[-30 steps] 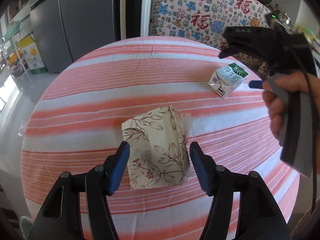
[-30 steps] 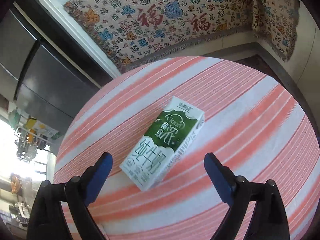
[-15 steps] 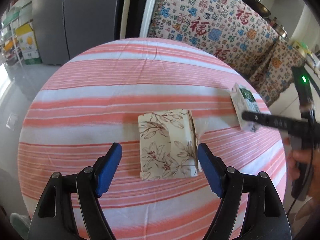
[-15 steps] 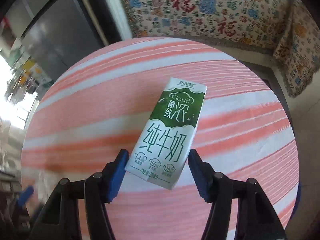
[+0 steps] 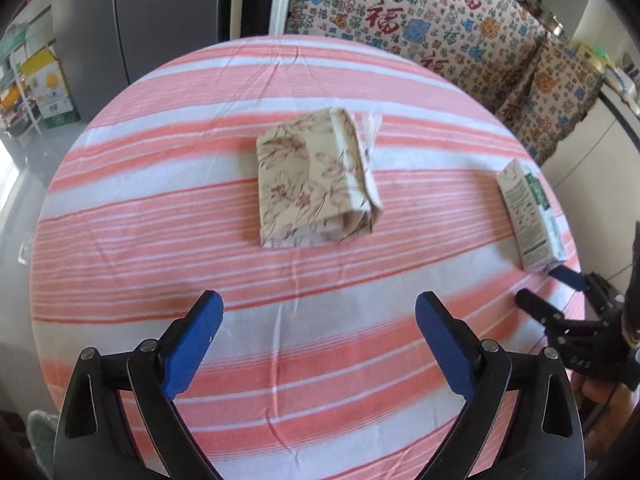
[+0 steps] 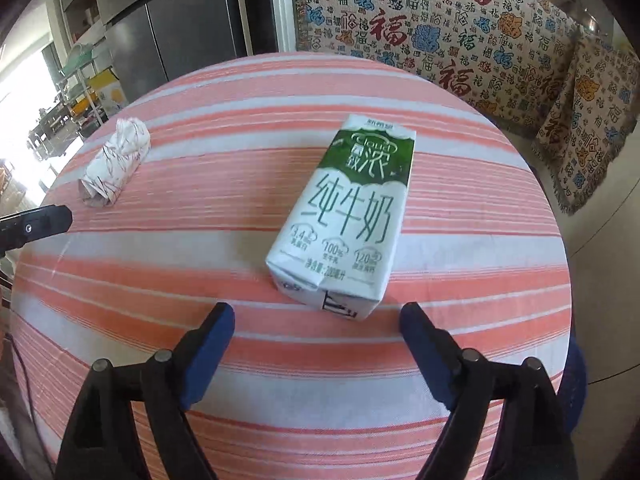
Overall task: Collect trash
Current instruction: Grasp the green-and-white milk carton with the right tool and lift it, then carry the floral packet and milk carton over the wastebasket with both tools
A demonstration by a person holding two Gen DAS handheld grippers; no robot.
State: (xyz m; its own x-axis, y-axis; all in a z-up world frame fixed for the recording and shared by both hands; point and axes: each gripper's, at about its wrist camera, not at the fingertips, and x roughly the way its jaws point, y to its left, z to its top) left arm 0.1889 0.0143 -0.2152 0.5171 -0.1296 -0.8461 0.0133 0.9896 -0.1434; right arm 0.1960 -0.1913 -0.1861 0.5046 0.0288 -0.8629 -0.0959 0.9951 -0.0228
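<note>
A green-and-white milk carton [image 6: 348,216] lies flat on the round striped table [image 6: 200,184], its near end just ahead of my right gripper [image 6: 316,324]. The right jaws are opening and nothing is between them. In the left wrist view the carton [image 5: 532,216] rests near the table's right edge, with the right gripper [image 5: 554,292] just below it. A folded floral paper bag [image 5: 316,180] lies at mid-table, well ahead of my left gripper [image 5: 320,320], whose jaws are opening with nothing between them. The right wrist view shows the bag [image 6: 114,164] at far left.
A throw [image 5: 440,20] patterned with red characters covers a sofa behind the table. A grey fridge [image 5: 140,20] stands at the back left, with shelves and boxes [image 5: 44,88] beside it. The table's rim [image 5: 576,248] runs close to the carton.
The left gripper drew back from the floral bag and widened. The right gripper closed around the carton, turned it, then let go and pulled back; the carton now lies flat.
</note>
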